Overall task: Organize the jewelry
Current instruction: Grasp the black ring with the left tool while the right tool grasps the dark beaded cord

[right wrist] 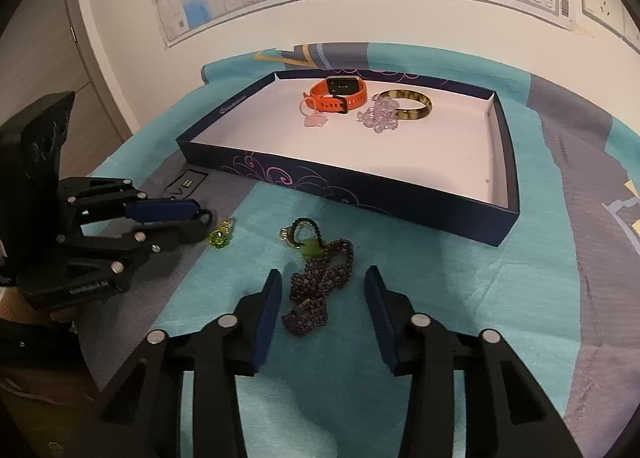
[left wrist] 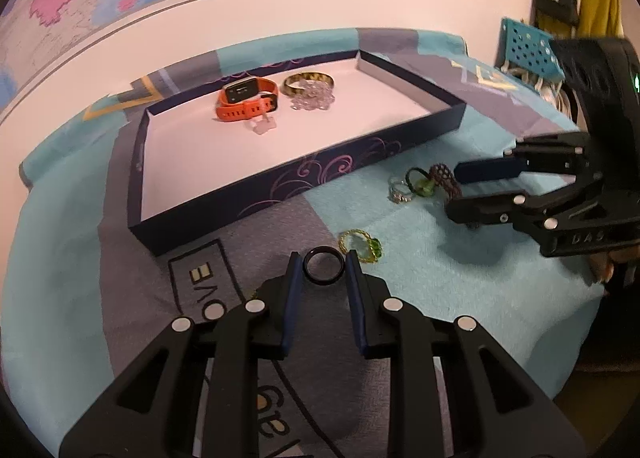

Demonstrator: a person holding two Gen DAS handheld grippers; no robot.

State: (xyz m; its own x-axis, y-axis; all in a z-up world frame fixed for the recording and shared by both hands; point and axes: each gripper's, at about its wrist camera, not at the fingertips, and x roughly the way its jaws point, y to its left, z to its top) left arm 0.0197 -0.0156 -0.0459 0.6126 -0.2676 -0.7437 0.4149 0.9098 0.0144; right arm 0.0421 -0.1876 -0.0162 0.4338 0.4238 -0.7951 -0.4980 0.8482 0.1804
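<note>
Black ring [left wrist: 324,266] sat between the left claw [left wrist: 323,270] pads, pads right against both sides of it; looked clamped or just about, ring lying near flat on the teal-and-grey cloth [left wrist: 400,338] over the worktop. Just right of it: green-yellow beaded ring [left wrist: 360,246], loose. Further right, small cluster: silver ring [left wrist: 398,193], dark ring with green stone [left wrist: 420,182]. Right claw [right wrist: 320,290] was wide apart, holding nothing, straddling the purple bead bracelet [right wrist: 320,286]. Bracelet's long axis ran near-to-far, roughly along the fingers, lying dead centre in the gap. Key relation: navy tray [left wrist: 320,173] lay far and slightly left of the left claw, near wall between ring and tray floor. Tray already held orange watch [left wrist: 248,97], brown bangle [left wrist: 308,82], clear bead bracelet [left wrist: 314,99], pale star charm [left wrist: 264,125], all at the far side. My read: left claw nearest to a drop; needs lift over near wall.
</note>
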